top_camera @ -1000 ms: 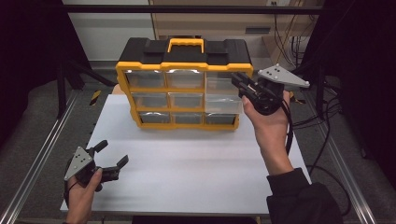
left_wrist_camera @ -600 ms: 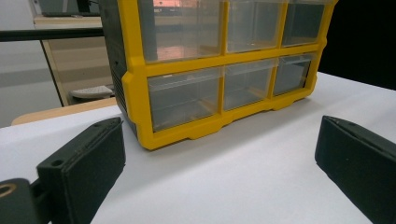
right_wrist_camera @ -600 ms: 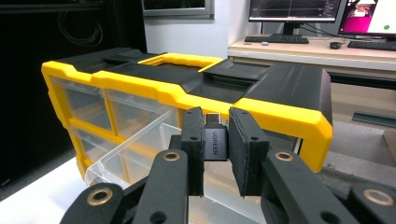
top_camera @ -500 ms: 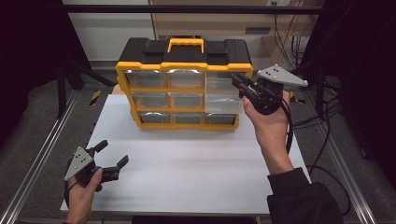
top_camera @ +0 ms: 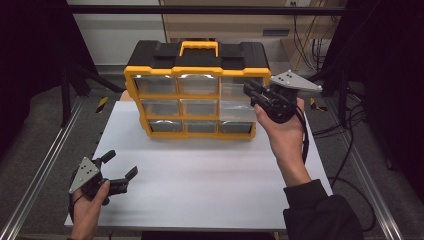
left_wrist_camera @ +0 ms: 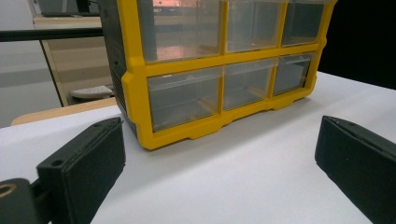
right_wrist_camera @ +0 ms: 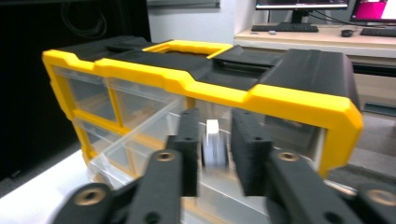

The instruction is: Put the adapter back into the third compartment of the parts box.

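White surface (top_camera: 200,190) fills the middle, dark floor around it. Near its left front corner, the left tongs (top_camera: 121,170) hover spread wide, pinching nothing. Farther back stands the yellow-and-black plastic drawer organiser (top_camera: 195,90) with clear drawers. At its upper right drawer, pulled out, the right tongs (right_wrist_camera: 212,156) have just been opening, a small white-and-grey object (right_wrist_camera: 213,148) between their pads, blurred.

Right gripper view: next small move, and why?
Probably back the right tool clear of the open drawer: its jaws have just been opening, and the small white part between them looks loose and blurred over the drawer.
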Available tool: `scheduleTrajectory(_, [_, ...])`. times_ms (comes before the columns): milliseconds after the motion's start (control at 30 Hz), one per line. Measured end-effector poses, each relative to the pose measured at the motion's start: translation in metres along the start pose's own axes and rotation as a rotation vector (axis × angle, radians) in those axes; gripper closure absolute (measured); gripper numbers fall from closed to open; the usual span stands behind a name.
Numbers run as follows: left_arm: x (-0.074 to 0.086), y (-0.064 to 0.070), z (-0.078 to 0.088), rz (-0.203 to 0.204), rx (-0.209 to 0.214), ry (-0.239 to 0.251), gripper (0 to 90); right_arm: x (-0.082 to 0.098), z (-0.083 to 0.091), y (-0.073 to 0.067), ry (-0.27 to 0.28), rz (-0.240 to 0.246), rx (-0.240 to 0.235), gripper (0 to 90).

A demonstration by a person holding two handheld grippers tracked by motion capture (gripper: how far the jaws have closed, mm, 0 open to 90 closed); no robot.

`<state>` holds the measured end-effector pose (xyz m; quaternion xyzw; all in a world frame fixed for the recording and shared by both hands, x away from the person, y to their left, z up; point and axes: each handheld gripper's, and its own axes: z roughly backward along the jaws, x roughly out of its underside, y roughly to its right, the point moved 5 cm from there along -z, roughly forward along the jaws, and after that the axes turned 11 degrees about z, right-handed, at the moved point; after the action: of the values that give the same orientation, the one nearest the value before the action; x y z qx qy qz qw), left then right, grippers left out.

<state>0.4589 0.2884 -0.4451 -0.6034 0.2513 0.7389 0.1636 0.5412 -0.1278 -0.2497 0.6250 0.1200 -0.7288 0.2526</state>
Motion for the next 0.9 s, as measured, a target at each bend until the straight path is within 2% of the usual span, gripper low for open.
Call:
scheduleTrajectory(300, [0.0,0.001,0.0,-0.002,0.001,-0.001,1.5,-0.007,0.006,-0.004,0.058,-0.012,0.0,58.7])
scheduleTrajectory(433, [0.0,0.001,0.0,-0.006,0.001,-0.003,1.5,-0.008,0.007,-0.008,0.077,0.012,0.001,51.4])
scheduleTrajectory(633, [0.0,0.0,0.0,-0.003,0.001,0.0,1.4,-0.009,0.009,-0.012,0.1,0.022,0.002,42.7])
scheduleTrajectory(900, [0.003,-0.001,-0.002,-0.001,-0.003,-0.014,1.4,-0.004,0.019,-0.026,0.121,0.057,0.002,29.9])
